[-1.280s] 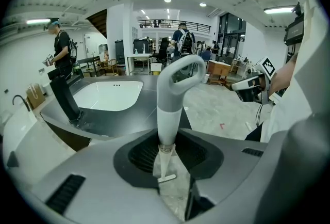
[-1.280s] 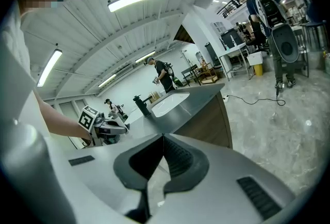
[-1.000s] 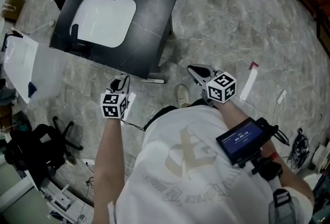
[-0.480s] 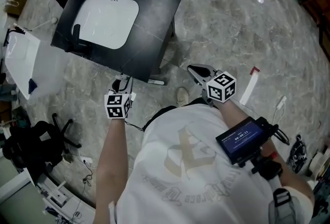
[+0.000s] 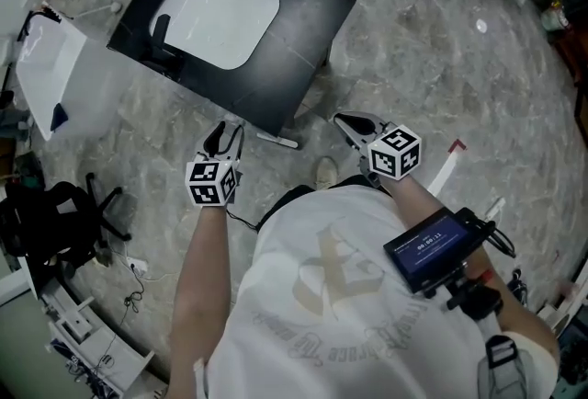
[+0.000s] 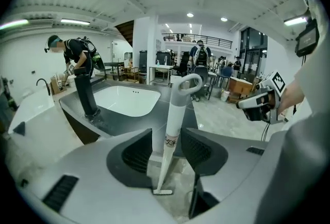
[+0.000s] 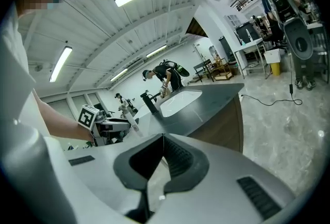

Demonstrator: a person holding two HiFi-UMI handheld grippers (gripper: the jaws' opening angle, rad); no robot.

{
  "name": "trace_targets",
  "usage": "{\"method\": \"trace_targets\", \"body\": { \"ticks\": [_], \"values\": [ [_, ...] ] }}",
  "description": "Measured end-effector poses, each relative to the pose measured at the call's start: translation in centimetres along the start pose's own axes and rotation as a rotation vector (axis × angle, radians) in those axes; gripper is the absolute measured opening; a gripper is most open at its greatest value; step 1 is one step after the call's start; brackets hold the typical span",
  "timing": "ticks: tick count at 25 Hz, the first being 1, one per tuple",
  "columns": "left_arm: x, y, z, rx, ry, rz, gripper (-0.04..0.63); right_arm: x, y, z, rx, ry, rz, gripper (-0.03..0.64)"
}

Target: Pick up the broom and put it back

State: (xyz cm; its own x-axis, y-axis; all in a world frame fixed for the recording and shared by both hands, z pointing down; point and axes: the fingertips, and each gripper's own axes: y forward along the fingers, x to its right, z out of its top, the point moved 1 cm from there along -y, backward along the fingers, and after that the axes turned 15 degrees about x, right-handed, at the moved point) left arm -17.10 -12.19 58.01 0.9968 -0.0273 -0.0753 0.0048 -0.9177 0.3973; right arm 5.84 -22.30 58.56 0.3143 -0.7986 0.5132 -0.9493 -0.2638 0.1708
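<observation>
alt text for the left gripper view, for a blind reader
A white broom with a grey loop top stands between the left gripper's open jaws, which have just been opening; neither pad touches it. Behind it is a dark counter with a white sink, and the right gripper shows at right.
</observation>
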Motion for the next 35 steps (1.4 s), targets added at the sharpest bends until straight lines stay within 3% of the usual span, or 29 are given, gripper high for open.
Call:
{"method": "trace_targets", "body": {
  "ticks": [13,19,24,35],
  "values": [
    [-0.6,-9.5,-2.2,0.111,-0.156,0.107,0.173,-8.4,3.2,-2.3,-0.071,-0.082,0.146,0.018],
    [-0.1,-14.4,-3.0,0.181,-0.205,0.173,0.115,-12.2,4.3,-2.6,-0.096,-0.139,0.225,0.018],
    [0.0,-18.4,-3.1,0.227,-0.201,0.217,0.029,-16.1,4.3,-3.1,-0.092,-0.193,0.299,0.018],
    [3.5,-23.6,-3.8,0.285,-0.201,0.206,0.012,-21.3,2.3,-4.2,-0.094,-0.248,0.378,0.017]
  ]
}}
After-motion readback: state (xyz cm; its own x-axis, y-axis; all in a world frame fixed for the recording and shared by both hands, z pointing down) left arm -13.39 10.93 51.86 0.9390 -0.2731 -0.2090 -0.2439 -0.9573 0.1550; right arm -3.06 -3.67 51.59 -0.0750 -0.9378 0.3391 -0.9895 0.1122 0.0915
